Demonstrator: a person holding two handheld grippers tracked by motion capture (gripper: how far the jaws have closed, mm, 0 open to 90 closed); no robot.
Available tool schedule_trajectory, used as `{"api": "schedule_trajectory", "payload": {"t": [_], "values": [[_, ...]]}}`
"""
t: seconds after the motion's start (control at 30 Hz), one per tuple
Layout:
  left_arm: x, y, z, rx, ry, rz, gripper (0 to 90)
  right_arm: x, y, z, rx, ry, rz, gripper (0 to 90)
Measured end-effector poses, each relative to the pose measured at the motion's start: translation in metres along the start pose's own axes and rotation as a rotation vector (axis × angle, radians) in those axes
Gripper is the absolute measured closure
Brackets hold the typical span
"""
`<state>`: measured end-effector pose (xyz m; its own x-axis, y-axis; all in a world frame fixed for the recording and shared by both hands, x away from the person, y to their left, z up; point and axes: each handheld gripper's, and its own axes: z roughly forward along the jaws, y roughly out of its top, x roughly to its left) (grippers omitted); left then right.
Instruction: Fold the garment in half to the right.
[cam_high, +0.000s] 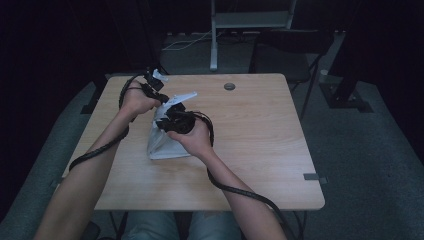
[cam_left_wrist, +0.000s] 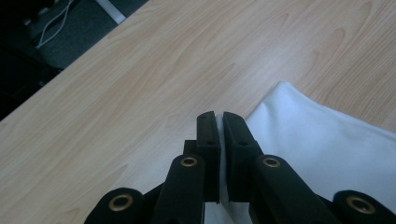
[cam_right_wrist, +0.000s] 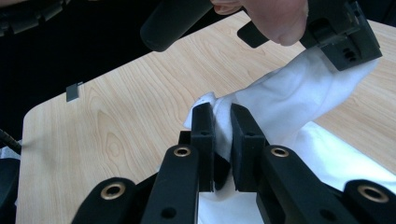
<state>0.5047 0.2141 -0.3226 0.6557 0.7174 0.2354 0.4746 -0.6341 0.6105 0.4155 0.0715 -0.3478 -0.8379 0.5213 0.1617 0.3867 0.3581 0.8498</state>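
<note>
Both hand-held grippers, left (cam_left_wrist: 218, 122) and right (cam_right_wrist: 222, 116), pinch the white cloth (cam_right_wrist: 285, 100) above the light wooden tabletop (cam_high: 250, 130); likely mid-fold, next laying it flat.

High view looks down from overhead; both gripper views closely share the white cloth (cam_left_wrist: 322, 135).
</note>
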Motion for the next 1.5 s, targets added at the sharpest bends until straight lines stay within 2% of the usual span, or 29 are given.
{"api": "schedule_trajectory", "payload": {"t": [0.43, 0.7, 1.13, 1.5], "values": [[-0.007, 0.003, 0.009, -0.003, -0.011, -0.011, 86.6, -0.01, -0.012, -0.009, 0.0, -0.013, 0.021, 81.7], [-0.011, 0.003, 0.012, -0.027, -0.025, -0.023, 86.6, -0.012, -0.018, -0.011, 0.003, -0.018, 0.03, 81.6], [-0.015, 0.002, 0.017, -0.045, -0.052, -0.009, 86.6, -0.015, -0.024, -0.014, 0.002, -0.022, 0.036, 81.5], [-0.02, 0.003, 0.02, -0.061, -0.058, -0.017, 86.6, -0.019, -0.031, -0.019, 0.004, -0.031, 0.047, 81.5]]}}
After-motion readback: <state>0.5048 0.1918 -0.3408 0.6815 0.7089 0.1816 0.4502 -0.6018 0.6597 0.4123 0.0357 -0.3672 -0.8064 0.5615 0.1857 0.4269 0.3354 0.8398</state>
